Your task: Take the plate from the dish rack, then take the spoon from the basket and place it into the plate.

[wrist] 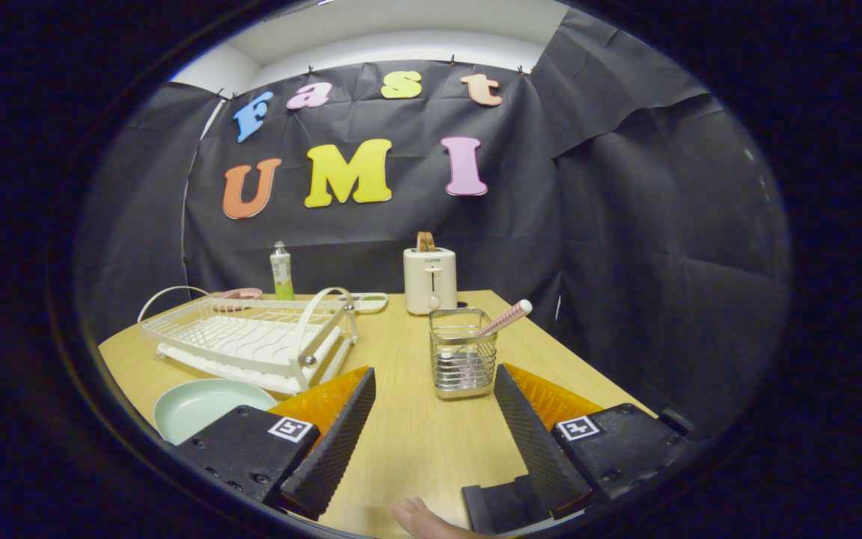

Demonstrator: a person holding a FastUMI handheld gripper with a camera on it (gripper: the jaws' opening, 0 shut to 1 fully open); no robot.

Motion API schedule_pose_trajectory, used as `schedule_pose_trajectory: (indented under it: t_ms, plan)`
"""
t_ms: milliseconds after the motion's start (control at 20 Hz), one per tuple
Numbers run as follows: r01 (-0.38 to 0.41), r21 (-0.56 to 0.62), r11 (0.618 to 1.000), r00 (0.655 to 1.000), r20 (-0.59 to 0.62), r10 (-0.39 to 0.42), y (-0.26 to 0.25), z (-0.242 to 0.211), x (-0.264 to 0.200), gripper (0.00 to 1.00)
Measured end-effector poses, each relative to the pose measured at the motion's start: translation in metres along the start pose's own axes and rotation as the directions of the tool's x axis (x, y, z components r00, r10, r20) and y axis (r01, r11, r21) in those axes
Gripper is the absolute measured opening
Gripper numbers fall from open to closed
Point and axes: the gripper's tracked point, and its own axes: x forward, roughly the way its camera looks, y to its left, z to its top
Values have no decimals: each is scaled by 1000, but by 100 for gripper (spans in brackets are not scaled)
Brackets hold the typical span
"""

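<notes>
The gripper is wide open and holds nothing; bare wooden table shows between its two fingers. The landmark here is the wire basket, which stands on the table just ahead of the fingers, a little nearer to the right one. The spoon leans inside the basket, and its handle sticks out over the rim up and to the right. To the left of the basket lies the white dish rack (its handle stands up near the basket side). The pale green plate is already flat on the table, left of the basket and in front of the rack, partly behind the left finger. Behind the basket stands a toaster, and further left of it a small bottle.
</notes>
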Motion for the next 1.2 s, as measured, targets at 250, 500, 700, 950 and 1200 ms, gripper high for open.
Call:
schedule_pose_trajectory:
  t_ms: [250, 500, 700, 950, 1200]
  plan:
    - [10, 41, 999, 999, 46, -12, -34, 18, 41, 94]
    - [-20, 73, 997, 994, 110, 12, -46, 31, 66, 62]
    - [-51, 77, 996, 992, 121, 41, -38, 36, 77, 49]
    - [-67, 164, 984, 998, 12, 66, -29, 34, 96, 31]
    - [-63, 195, 979, 998, 37, 57, -26, 61, 88, 20]
